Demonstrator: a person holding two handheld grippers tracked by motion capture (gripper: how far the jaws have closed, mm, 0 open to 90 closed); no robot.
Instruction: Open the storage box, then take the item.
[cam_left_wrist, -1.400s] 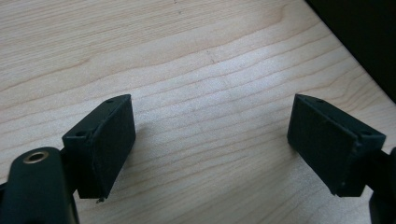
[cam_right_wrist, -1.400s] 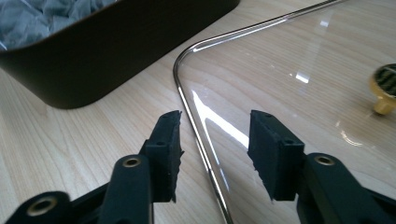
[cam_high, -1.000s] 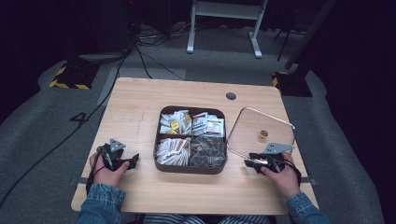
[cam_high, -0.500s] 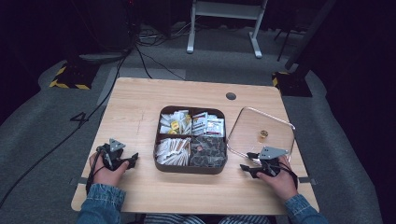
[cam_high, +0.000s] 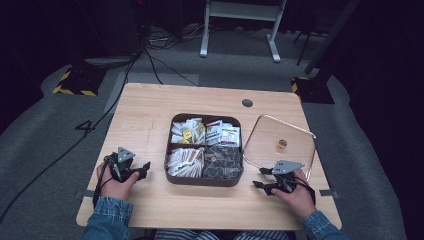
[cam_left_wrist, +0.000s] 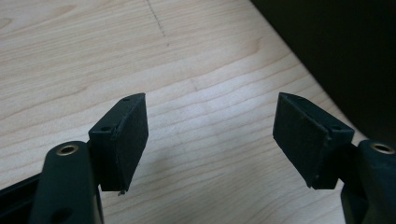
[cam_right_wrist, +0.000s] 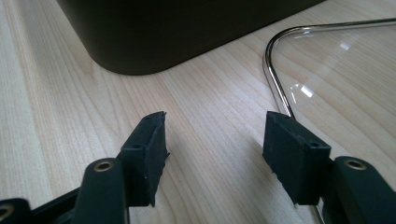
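Note:
A dark brown box (cam_high: 170, 172) with sachets in its compartments sits mid-table. To its right a glass lid (cam_high: 265, 142) with a metal rim and a gold knob (cam_high: 282, 145) lies on the wood. My right gripper (cam_high: 260, 178) is at the lid's near left corner. Its jaws have just been opening and now stand open, with bare wood between them (cam_right_wrist: 215, 119). The lid's rim (cam_right_wrist: 273, 84) runs past the right pad (cam_right_wrist: 292, 156). My left gripper (cam_high: 145, 168) rests left of the box, open over bare wood (cam_left_wrist: 210, 105).
The box's dark wall (cam_right_wrist: 187, 32) is close ahead of the right gripper. The table's near edge (cam_high: 210, 220) is just behind both hands. A round grommet (cam_high: 247, 103) is set in the far side, and cables (cam_high: 150, 60) lie on the floor beyond.
The right gripper's jaws, shut at the lid's near edge a second ago, have come apart. The lid lies much where it was. The left hand has not moved.

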